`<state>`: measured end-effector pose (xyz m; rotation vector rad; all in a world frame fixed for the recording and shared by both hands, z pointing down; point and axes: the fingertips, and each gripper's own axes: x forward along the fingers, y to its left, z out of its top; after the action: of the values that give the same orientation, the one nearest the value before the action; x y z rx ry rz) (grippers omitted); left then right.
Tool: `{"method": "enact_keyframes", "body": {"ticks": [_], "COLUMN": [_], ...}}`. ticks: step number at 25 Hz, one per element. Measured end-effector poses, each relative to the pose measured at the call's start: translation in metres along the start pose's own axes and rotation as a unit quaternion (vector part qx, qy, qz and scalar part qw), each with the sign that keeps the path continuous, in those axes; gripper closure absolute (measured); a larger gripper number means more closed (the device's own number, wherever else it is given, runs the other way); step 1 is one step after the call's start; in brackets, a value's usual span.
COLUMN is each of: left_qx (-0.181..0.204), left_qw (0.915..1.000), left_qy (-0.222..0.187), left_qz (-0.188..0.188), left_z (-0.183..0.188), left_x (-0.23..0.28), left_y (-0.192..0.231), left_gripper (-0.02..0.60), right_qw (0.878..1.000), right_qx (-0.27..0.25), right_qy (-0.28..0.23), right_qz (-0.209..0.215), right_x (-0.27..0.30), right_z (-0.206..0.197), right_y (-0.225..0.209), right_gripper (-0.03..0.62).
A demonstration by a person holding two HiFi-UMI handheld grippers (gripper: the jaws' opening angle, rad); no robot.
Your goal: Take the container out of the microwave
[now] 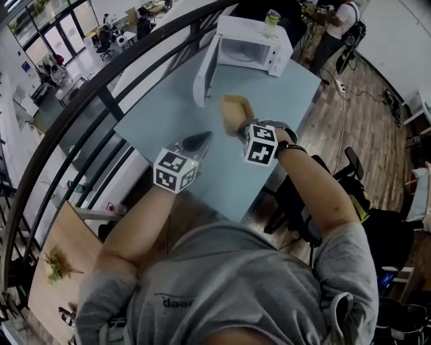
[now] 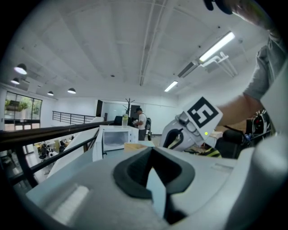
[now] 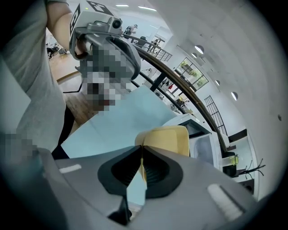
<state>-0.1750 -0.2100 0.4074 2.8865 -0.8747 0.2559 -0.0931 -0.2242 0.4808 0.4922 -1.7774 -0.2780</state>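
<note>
A tan, shallow container (image 1: 237, 111) hangs over the light blue table (image 1: 182, 114), well in front of the white microwave (image 1: 252, 44). My right gripper (image 1: 242, 127) is shut on its near rim; in the right gripper view the thin wall of the container (image 3: 168, 137) sits between the pads of the right gripper (image 3: 141, 149). The microwave door (image 1: 205, 71) stands wide open. My left gripper (image 1: 201, 139) hovers left of the container, near the table's front-left side, jaws together and nothing in them. The left gripper view shows the left gripper (image 2: 152, 152), the container (image 2: 132, 146) and the microwave (image 2: 114, 137) beyond.
A green-lidded bottle (image 1: 271, 20) stands on top of the microwave. A dark curved railing (image 1: 101, 94) runs along the table's left side. A black chair (image 1: 350, 175) sits at the right, and a person (image 1: 337, 27) stands behind the table.
</note>
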Motion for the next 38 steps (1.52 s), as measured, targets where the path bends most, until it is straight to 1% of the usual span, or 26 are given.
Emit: {"method": "enact_keyframes", "body": {"ticks": [4,6,8,13,19,24,29,33,38], "left_qx": [-0.001,0.001,-0.007,-0.042,-0.063,-0.069,-0.083,-0.097,-0.101], "left_qw": [0.9999,0.9997,0.9993,0.9966,0.9932,0.9914,0.9885,0.9861,0.9852], "left_qy": [0.012,0.022,0.035,0.051,0.054,0.075,0.087,0.094,0.099], "left_qz": [0.002,0.005,0.011,0.048,0.081,0.083,0.092,0.097,0.096], "left_z": [-0.021,-0.037,-0.055,-0.087,-0.113,-0.141,-0.163,-0.177,-0.184], "left_x": [0.012,0.017,0.023,0.041,0.054,0.065,0.063,0.060,0.057], "left_y": [-0.016,-0.026,-0.035,-0.051,-0.066,-0.085,-0.090,-0.091,-0.093], "left_gripper": [0.555,0.555,0.555,0.555,0.555,0.555,0.555,0.555,0.555], "right_qw": [1.000,1.000,0.999,0.996,0.991,0.986,0.983,0.981,0.979], "right_qx": [-0.001,-0.006,-0.012,-0.046,-0.096,-0.120,-0.135,-0.149,-0.166], "right_qy": [-0.010,-0.016,-0.027,-0.048,-0.057,-0.058,-0.053,-0.044,-0.033], "right_qz": [0.014,0.022,0.031,0.061,0.080,0.101,0.109,0.115,0.116], "right_x": [0.008,0.013,0.016,0.025,0.044,0.056,0.075,0.089,0.101], "right_z": [-0.017,-0.025,-0.031,-0.052,-0.071,-0.081,-0.090,-0.097,-0.104], "right_y": [0.019,0.029,0.040,0.066,0.096,0.127,0.153,0.171,0.186], "right_gripper": [0.576,0.576,0.576,0.576,0.576,0.576,0.576,0.576,0.576]}}
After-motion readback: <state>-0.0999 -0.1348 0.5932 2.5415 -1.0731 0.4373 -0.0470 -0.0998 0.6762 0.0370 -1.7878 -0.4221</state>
